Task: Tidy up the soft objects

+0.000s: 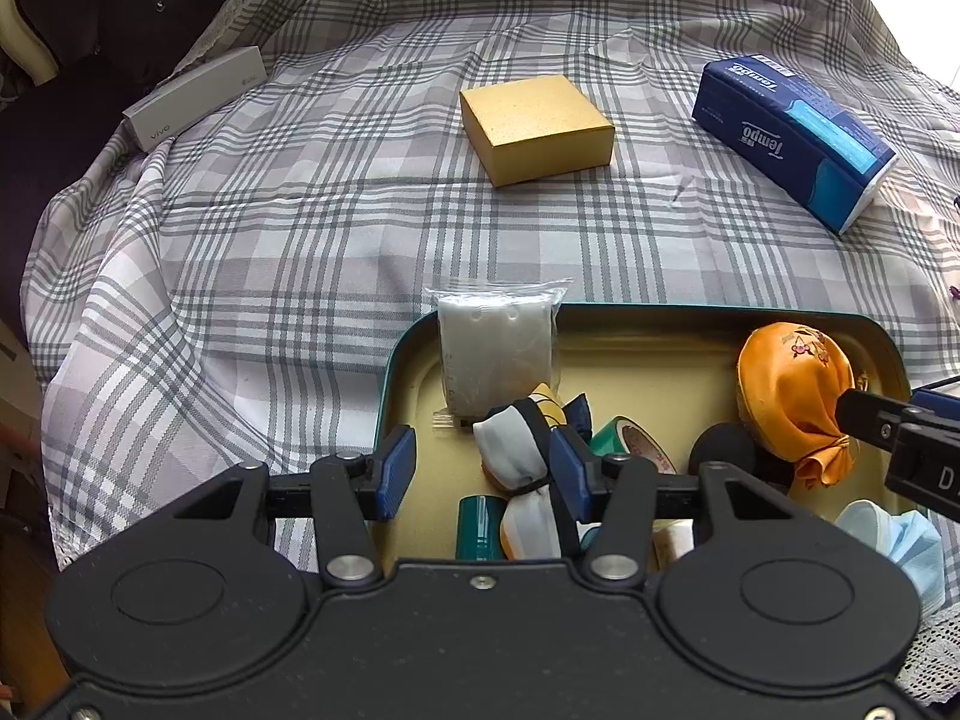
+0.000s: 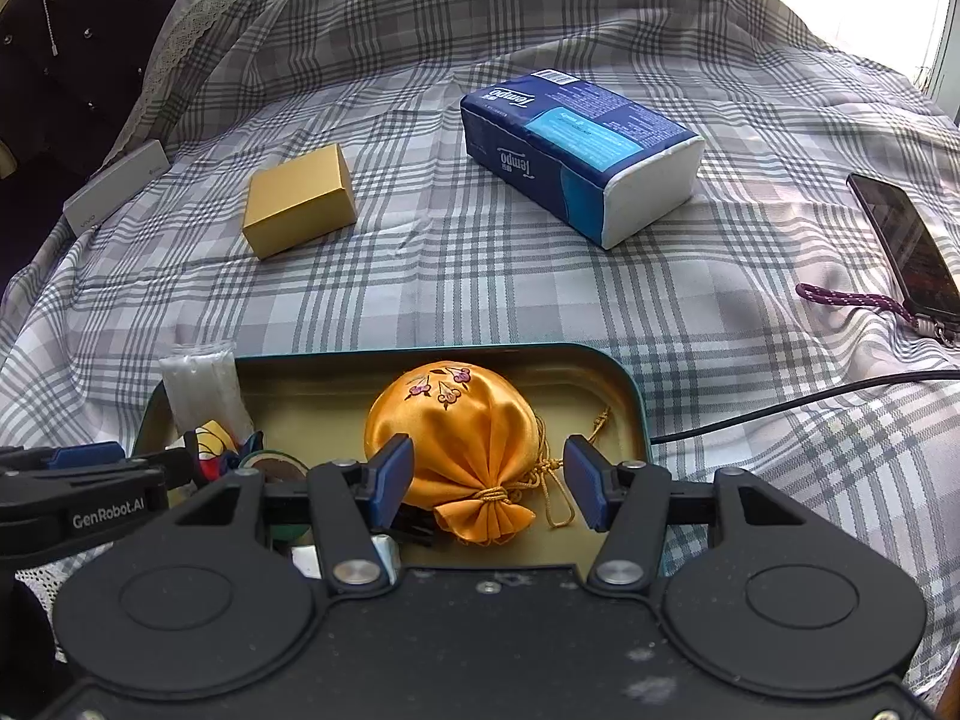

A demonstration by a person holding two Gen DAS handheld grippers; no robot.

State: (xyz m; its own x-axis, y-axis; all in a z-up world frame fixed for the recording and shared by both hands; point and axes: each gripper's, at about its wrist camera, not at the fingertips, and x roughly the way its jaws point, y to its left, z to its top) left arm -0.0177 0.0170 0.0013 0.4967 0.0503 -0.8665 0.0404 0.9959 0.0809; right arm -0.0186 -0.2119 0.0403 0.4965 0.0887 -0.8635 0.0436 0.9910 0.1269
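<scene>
Over the tray on the bed, both grippers hover: right gripper fingers apart around the orange pouch, left gripper fingers apart, empty.

plaid bed, tin tray, tissue pack

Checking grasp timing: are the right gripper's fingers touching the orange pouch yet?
Apart. The right wrist view shows tray floor between the right finger and the orange pouch; the left finger merely overlaps it, unsquashed.
</scene>
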